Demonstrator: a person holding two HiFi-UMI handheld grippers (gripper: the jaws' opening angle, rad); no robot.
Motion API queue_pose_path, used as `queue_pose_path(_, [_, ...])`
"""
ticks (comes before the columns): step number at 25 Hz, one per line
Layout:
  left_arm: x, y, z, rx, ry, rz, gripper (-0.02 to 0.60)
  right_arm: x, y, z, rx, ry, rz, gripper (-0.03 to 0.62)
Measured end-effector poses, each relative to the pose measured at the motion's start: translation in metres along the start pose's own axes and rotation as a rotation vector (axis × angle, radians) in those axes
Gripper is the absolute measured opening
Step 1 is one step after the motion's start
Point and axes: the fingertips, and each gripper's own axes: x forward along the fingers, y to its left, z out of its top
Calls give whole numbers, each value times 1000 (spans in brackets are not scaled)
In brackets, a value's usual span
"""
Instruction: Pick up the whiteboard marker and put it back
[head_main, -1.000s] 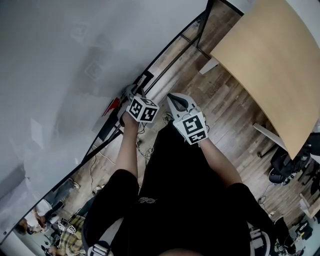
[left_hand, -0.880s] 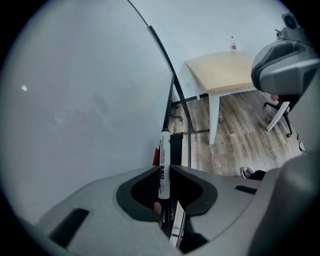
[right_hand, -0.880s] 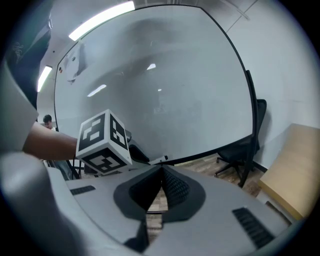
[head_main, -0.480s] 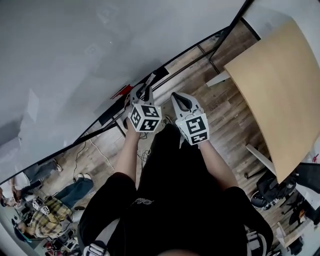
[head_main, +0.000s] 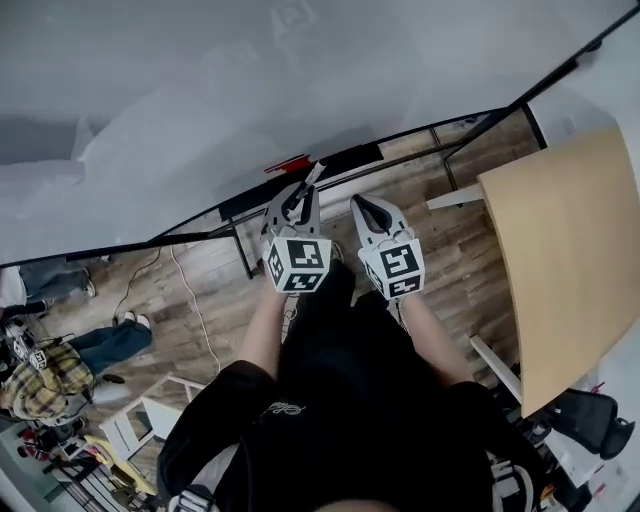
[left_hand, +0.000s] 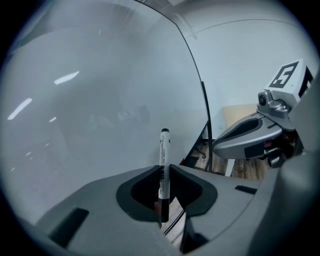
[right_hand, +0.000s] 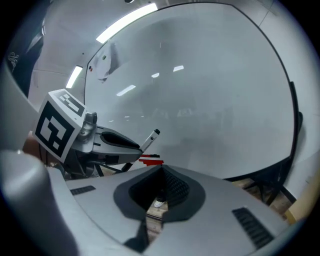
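The left claw (left_hand: 163, 172) is gripping the whiteboard marker (left_hand: 163, 159) between its two jaws, which are standing partly apart, only as wide as the barrel. In the left gripper view the marker is standing upright across the claw. The jaw tips are pinching its white printed barrel low down. The longer part, ending in a black cap, is sticking up past the tips, while the dark lower end is hanging in the hollow between the jaws. The capped end is pointing at the whiteboard (left_hand: 100, 100); whether it is touching the surface cannot be told.

In the head view the marker is slanting up and to the right from the claw's tips, with its cap lying over the dark lower frame of the board. A red object (head_main: 290, 163) is sitting on that lower edge just beyond the marker's tip, apart from it.

The right claw (right_hand: 161, 172) is holding nothing: its jaws are pressing together with no gap at the tips. It is hovering just beside the left one, on its right, without touching it, and it too is pointing toward the board. From the right gripper view the marker is showing as a slim white stick poking out of the left claw, above the red object.

A wooden table (head_main: 570, 260) is standing well apart at the right, over the plank floor (head_main: 200, 290).
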Motion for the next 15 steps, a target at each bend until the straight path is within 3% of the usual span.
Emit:
queue_pose_path(9, [-33, 41, -20, -100, -64, 82, 61, 26, 46, 19, -116, -13, 71, 0])
queue_pose_path(15, [-69, 30, -21, -166, -53, 193, 61, 0, 53, 25, -155, -14, 174, 0])
